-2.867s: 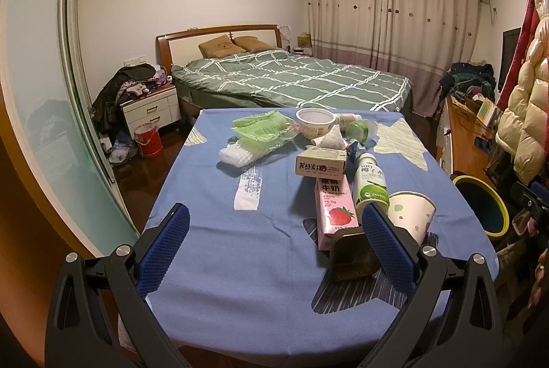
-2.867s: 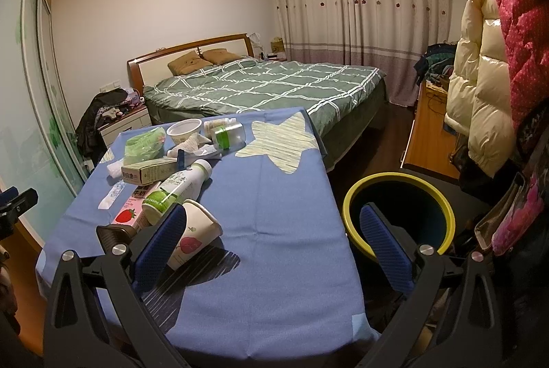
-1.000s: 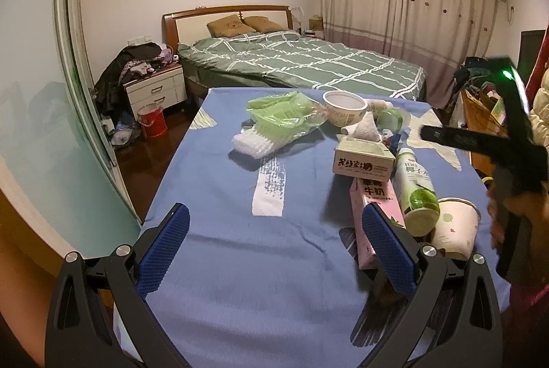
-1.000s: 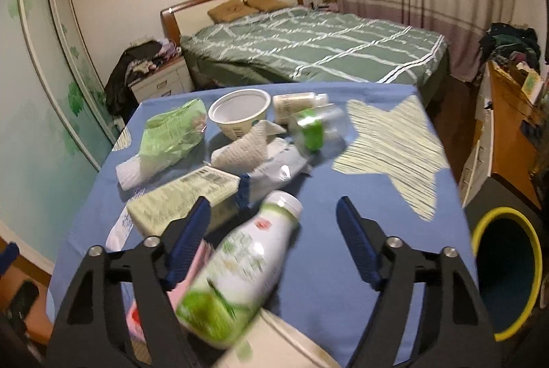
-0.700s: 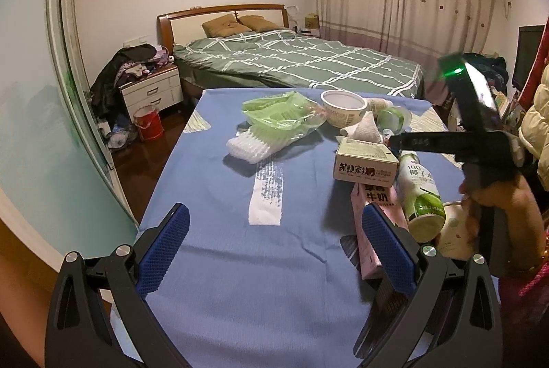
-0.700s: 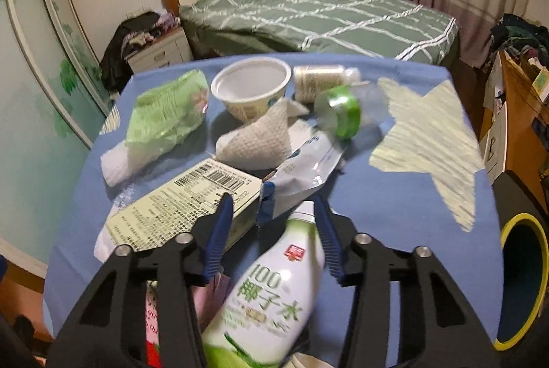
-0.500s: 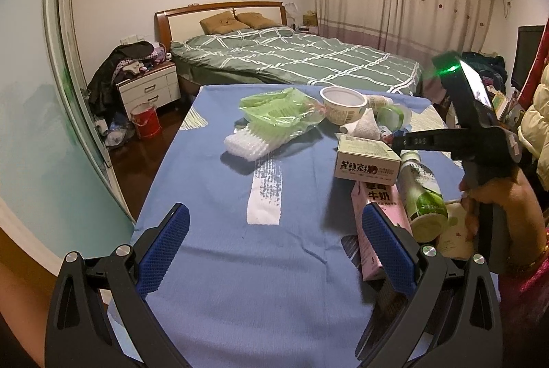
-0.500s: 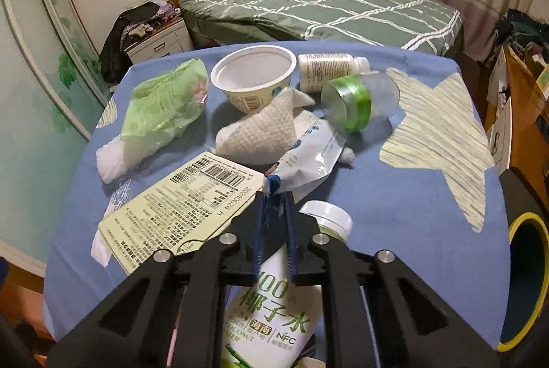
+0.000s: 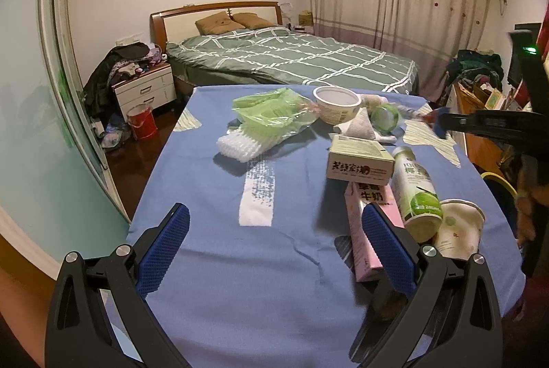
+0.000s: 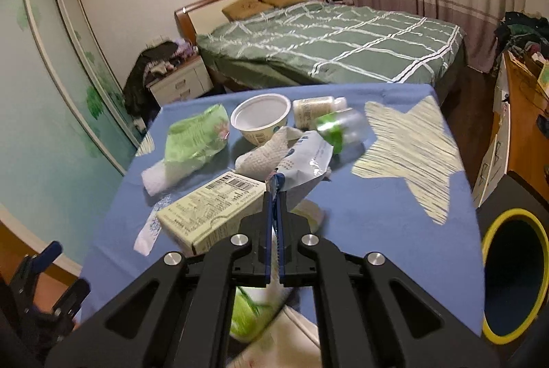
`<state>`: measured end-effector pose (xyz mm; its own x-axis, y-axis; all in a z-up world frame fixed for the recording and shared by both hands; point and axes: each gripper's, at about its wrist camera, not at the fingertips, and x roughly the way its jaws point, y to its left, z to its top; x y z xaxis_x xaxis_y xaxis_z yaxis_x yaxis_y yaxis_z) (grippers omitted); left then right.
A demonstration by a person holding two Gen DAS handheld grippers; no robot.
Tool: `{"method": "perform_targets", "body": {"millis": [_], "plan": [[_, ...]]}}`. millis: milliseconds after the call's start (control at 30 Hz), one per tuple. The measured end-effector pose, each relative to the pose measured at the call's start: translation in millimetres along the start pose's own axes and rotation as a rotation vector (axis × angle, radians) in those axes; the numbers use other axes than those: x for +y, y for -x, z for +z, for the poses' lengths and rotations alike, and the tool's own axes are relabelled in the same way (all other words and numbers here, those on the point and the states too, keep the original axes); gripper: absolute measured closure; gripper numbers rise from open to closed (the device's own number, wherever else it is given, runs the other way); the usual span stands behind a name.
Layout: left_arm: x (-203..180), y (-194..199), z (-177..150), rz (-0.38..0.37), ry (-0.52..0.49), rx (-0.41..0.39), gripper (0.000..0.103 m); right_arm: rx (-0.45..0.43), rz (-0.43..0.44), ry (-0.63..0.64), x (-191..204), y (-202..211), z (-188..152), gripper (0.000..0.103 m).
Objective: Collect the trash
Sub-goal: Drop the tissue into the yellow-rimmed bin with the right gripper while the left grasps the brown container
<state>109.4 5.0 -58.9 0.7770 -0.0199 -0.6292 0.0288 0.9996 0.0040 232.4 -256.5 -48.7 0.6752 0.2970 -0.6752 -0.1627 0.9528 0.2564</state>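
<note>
Trash lies on a blue-clothed table [image 9: 206,230]: a green bag [image 9: 274,114], a white bowl [image 9: 338,98], a tissue box [image 9: 358,158], a coconut-water bottle [image 9: 415,186], a pink milk carton [image 9: 369,224] and a paper cup [image 9: 458,227]. My right gripper [image 10: 274,193] is shut on the corner of a white-and-blue plastic wrapper [image 10: 307,158], which hangs raised over the crumpled paper towel [image 10: 264,158]. In the left wrist view that gripper [image 9: 441,124] reaches in from the right edge. My left gripper [image 9: 274,210] stands open above the near part of the cloth, holding nothing.
A yellow-rimmed bin [image 10: 514,275] stands on the floor to the right of the table. A green-capped clear jar [image 10: 338,128] and a small bottle [image 10: 314,107] lie at the table's far end. Beyond are a bed [image 9: 291,59], a nightstand [image 9: 144,90] and a wooden desk [image 10: 525,114].
My right gripper moved from over the bottle to the wrapper, shut on its corner and lifted it off the table. The left gripper stayed open and nearly still.
</note>
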Motion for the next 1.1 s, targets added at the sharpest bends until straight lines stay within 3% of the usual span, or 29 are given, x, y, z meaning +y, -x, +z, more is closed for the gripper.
{"method": "perform_targets", "body": {"millis": [167,267,467,600,867,1000,1100], "plan": [[-13,-1,0,-0.020,-0.026,-0.001,0.004,-0.063,-0.067,-0.073,-43,37,-15,0.101],[-23,-1,0,-0.037,-0.038,-0.002,0.004,-0.099,-0.177,-0.154,-89,60,-30,0.101],[-44,-3,-4,-0.075,-0.059,0.006,0.004,-0.087,-0.324,-0.305,-172,79,-60,0.100],[-58,-2,-7,-0.094,-0.075,0.012,0.004,-0.059,-0.379,-0.366,-213,78,-81,0.101],[-78,1,-18,-0.115,-0.109,0.033,0.004,-0.003,-0.449,-0.429,-256,62,-112,0.098],[-87,2,-26,-0.121,-0.133,0.044,0.004,-0.006,-0.453,-0.438,-260,65,-117,0.080],[-91,2,-33,-0.125,-0.144,0.056,0.004,-0.015,-0.453,-0.429,-258,67,-117,0.077]]}}
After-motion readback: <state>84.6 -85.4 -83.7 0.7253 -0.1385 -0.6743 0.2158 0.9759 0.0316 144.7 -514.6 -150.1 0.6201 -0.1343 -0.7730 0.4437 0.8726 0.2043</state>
